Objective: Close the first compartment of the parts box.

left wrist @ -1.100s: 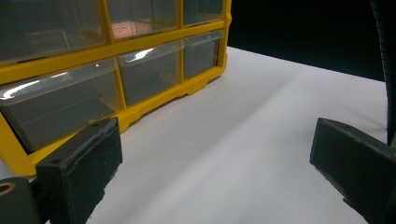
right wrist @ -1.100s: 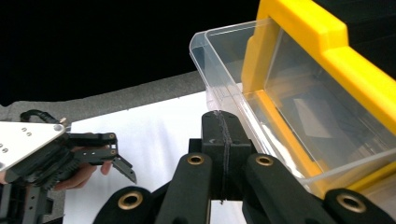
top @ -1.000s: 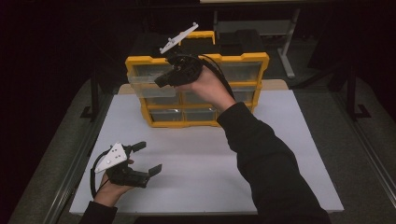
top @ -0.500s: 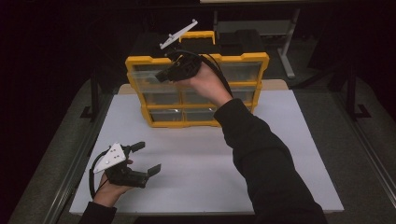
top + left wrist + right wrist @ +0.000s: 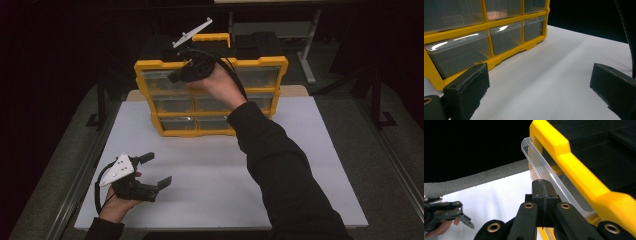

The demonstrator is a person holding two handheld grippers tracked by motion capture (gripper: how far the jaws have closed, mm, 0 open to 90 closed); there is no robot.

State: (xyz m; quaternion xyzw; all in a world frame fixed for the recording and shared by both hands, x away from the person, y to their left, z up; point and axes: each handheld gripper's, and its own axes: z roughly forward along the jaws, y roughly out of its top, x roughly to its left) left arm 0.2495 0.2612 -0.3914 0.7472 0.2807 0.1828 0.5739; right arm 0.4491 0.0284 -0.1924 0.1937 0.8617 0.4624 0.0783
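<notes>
A yellow drawer organizer (image 5: 215,64) with clear drawers stands at the back of the white table top (image 5: 300,165). My right gripper (image 5: 181,76) reaches its top-left drawer (image 5: 159,80). In the right gripper view its jaws are pressed together at the drawer's clear front lip (image 5: 537,160), right gripper (image 5: 544,182) shut on that lip. My left gripper (image 5: 157,170) is held low at the front left, jaws wide apart and nothing between them. In the left gripper view it (image 5: 536,85) points at the organizer's lower drawers (image 5: 461,52).
A yellow carry handle (image 5: 212,37) tops the organizer. Dark grey matting (image 5: 385,165) borders the white top on both sides. A black metal frame (image 5: 102,95) stands at the left edge.
The right hand has shifted slightly at the top-left drawer. The left gripper has stayed where it was.
</notes>
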